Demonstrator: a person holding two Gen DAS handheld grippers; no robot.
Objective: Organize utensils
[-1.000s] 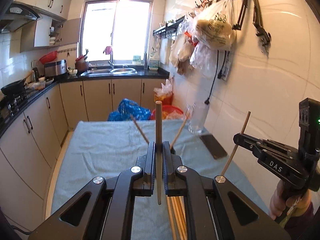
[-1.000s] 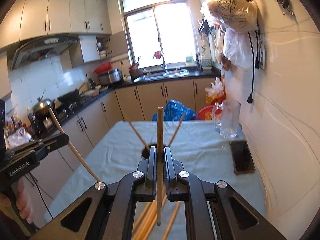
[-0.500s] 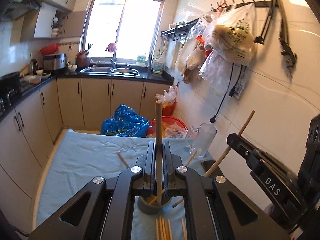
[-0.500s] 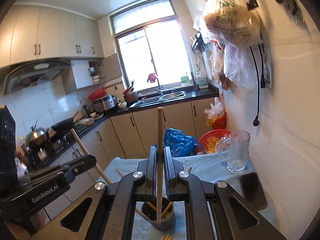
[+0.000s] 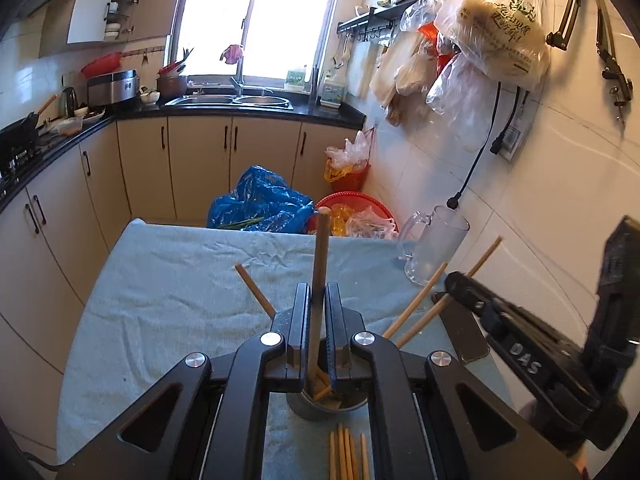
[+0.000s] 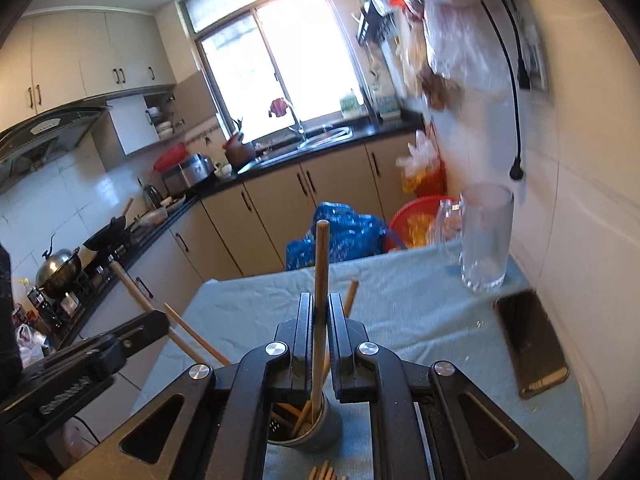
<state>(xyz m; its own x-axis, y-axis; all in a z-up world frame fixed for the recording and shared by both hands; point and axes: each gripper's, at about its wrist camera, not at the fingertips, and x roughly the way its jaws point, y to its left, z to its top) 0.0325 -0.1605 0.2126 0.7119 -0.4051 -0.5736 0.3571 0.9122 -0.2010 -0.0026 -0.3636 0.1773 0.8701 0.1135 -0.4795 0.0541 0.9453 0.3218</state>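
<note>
We see plain, pale-brown wooden chopsticks, slender and round. The left gripper [image 5: 318,330] has its fingers drawn almost fully together on one upright wooden chopstick [image 5: 320,264], whose lower end reaches down into the small grey round metal holder [image 5: 320,408] standing on the bench near us. The right gripper [image 6: 319,336] is likewise nearly closed, pinching a second upright chopstick [image 6: 321,268], its lower tip inside the same grey holder [image 6: 320,428].

From the left wrist view we see the right gripper's black body [image 5: 532,364] at the right, with its chopstick slanting up to the right. From the right wrist view the left gripper's body [image 6: 80,364] shows at the left, its chopstick leaning up and away to the left.

In the holder we count at least three further chopsticks leaning outward: one slanting to the left [image 5: 254,290] and two slanting to the right [image 5: 416,300]. A loose bundle of chopsticks [image 5: 346,456] lies flat on the light-blue towel-covered bench [image 5: 168,292] just near the holder; we make out about five, though the lower edge cuts them off.

On the far right of the bench stands one clear glass mug with a handle [image 5: 434,250], and nearer, beside the wall, lies one dark flat phone [image 6: 532,344]. Beyond the bench's far edge sit one blue plastic bag [image 5: 260,204] and one red basket [image 5: 352,208].
</note>
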